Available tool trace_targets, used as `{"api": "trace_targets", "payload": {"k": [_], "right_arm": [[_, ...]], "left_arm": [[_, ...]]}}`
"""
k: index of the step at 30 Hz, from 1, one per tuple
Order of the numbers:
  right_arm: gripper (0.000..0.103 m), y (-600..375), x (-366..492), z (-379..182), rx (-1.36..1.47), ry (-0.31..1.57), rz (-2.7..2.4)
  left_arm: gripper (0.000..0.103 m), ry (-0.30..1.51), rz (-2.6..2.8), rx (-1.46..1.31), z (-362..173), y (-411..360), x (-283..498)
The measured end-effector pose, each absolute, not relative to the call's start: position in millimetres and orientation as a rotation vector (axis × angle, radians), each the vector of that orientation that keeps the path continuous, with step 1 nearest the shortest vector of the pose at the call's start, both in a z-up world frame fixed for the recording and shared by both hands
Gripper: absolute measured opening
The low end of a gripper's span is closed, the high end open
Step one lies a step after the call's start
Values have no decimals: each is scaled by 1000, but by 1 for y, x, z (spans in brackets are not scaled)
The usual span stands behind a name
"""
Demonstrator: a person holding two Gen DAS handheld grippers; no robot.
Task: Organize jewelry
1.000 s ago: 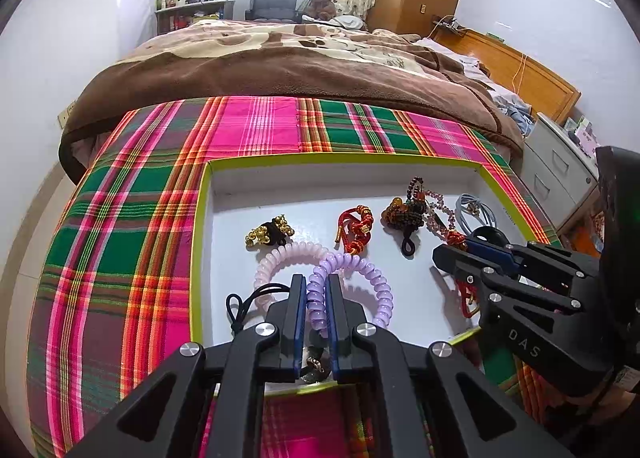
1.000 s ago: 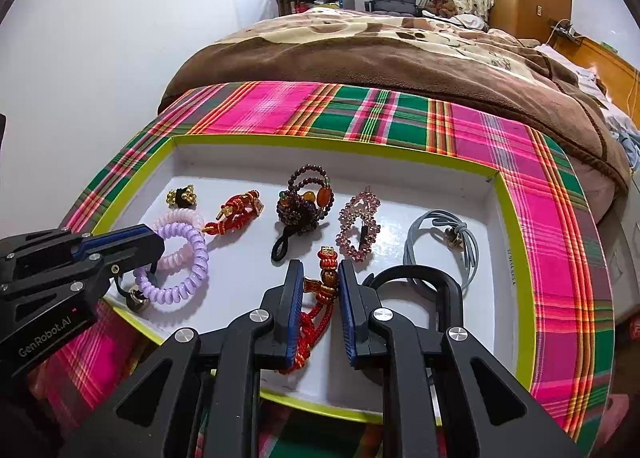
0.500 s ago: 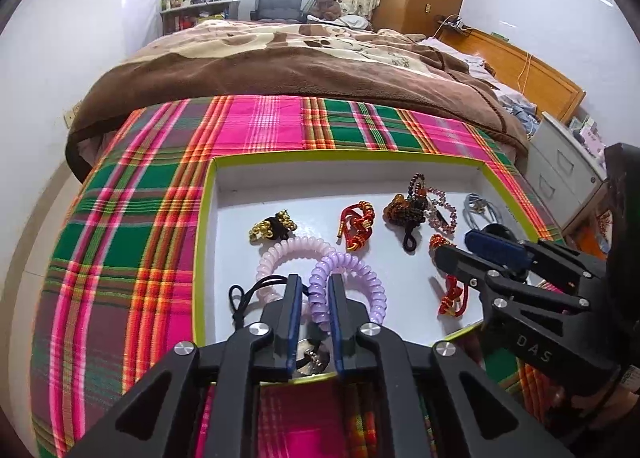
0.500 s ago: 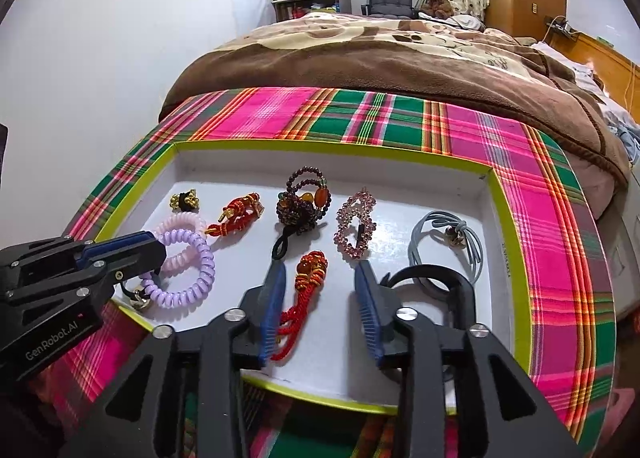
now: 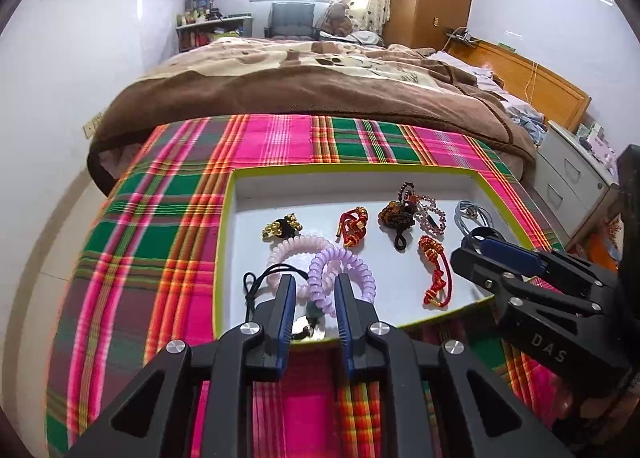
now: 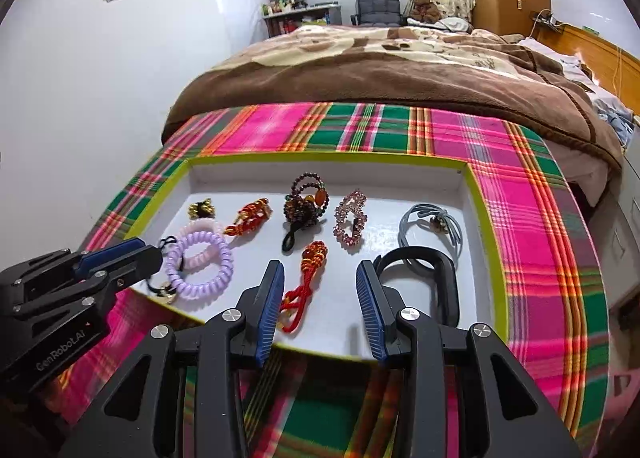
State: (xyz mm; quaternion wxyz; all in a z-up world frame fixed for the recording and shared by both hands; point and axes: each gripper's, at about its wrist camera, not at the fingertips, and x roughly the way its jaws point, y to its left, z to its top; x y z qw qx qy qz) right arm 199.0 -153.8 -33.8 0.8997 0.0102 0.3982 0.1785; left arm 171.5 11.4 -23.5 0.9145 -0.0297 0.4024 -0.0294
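A white tray with a lime rim [image 5: 400, 169] [image 6: 320, 155] lies on the plaid cloth and holds several pieces. My left gripper [image 5: 314, 282] [image 6: 132, 254] hangs over the tray's near left corner, jaws opening. The purple coil hair tie [image 5: 348, 262] [image 6: 200, 262] lies between its fingers with the pads off it, overlapping a pink coil tie [image 5: 296, 248]. My right gripper [image 6: 320, 270] [image 5: 492, 254] is over the near edge, jaws opening wide. The red knotted cord [image 6: 308, 278] [image 5: 434, 270] lies loose on the tray between its fingers.
Further back in the tray lie gold bells [image 6: 202, 209], a red-gold knot [image 6: 250, 215], a brown beaded piece [image 6: 304, 201], a pink crystal clip [image 6: 351, 219], a grey hair tie [image 6: 432, 225] and a black band [image 6: 436, 278]. A brown-blanketed bed [image 6: 400, 89] stands behind.
Both grippers opened and drew back a little. The left let go of the purple coil tie, and the right let go of the red knotted cord; both lie on the tray.
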Motion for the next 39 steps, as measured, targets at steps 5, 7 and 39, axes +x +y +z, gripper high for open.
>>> {"api": "trace_targets", "payload": {"k": [5, 7, 39], "right_arm": [[42, -158, 180, -25, 15, 805, 354], [45, -160, 174, -23, 24, 800, 342], [46, -166, 119, -8, 42, 733, 311]], "left_arm": [[19, 792, -24, -49, -12, 9, 153], [19, 778, -17, -57, -7, 9, 146], [19, 750, 19, -51, 5, -2, 101]]}}
